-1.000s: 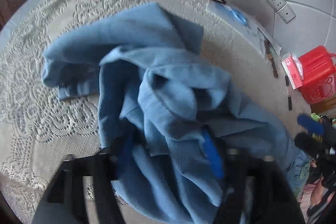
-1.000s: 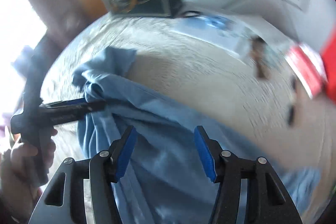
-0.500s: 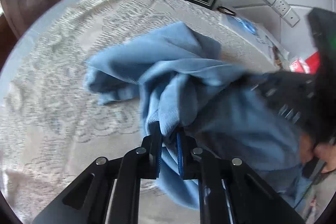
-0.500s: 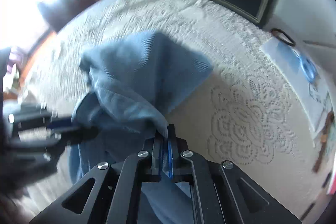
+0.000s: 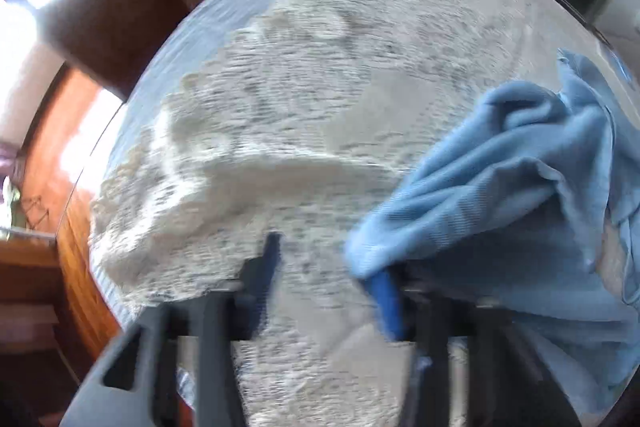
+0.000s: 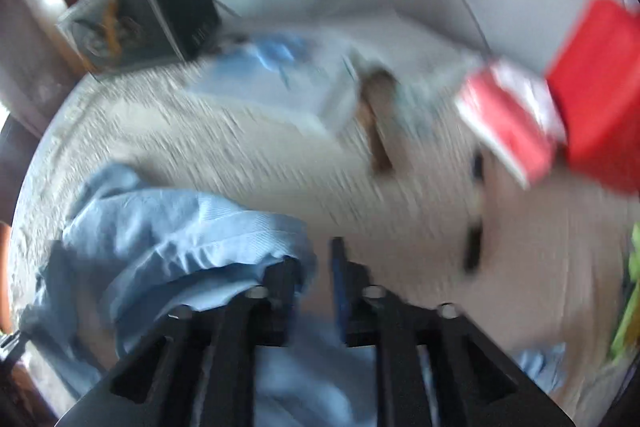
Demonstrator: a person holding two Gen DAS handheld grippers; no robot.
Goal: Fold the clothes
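Observation:
A crumpled light-blue garment (image 5: 520, 187) lies on the lace tablecloth (image 5: 300, 87), at the right of the left wrist view. My left gripper (image 5: 328, 267) is opening; only tablecloth shows in the gap, and a fold of the garment hangs over the right finger's blue pad (image 5: 386, 303). In the blurred right wrist view the garment (image 6: 180, 235) sits lower left. My right gripper (image 6: 312, 273) is opening with a narrow gap. The garment's edge drapes over its left finger (image 6: 284, 283), and the pads do not press on it.
A dark box with a gold ornament (image 6: 140, 15) stands at the table's back. To the right are a blue-and-white packet (image 6: 280, 75), a brown object (image 6: 380, 115), a red-and-white pack (image 6: 508, 123) and a red container (image 6: 600, 87). The round table's edge (image 5: 132, 99) curves along the left.
Half a second ago both grippers were shut on the garment; now both have let go. The left view has swung left off the garment, the right view toward the red container.

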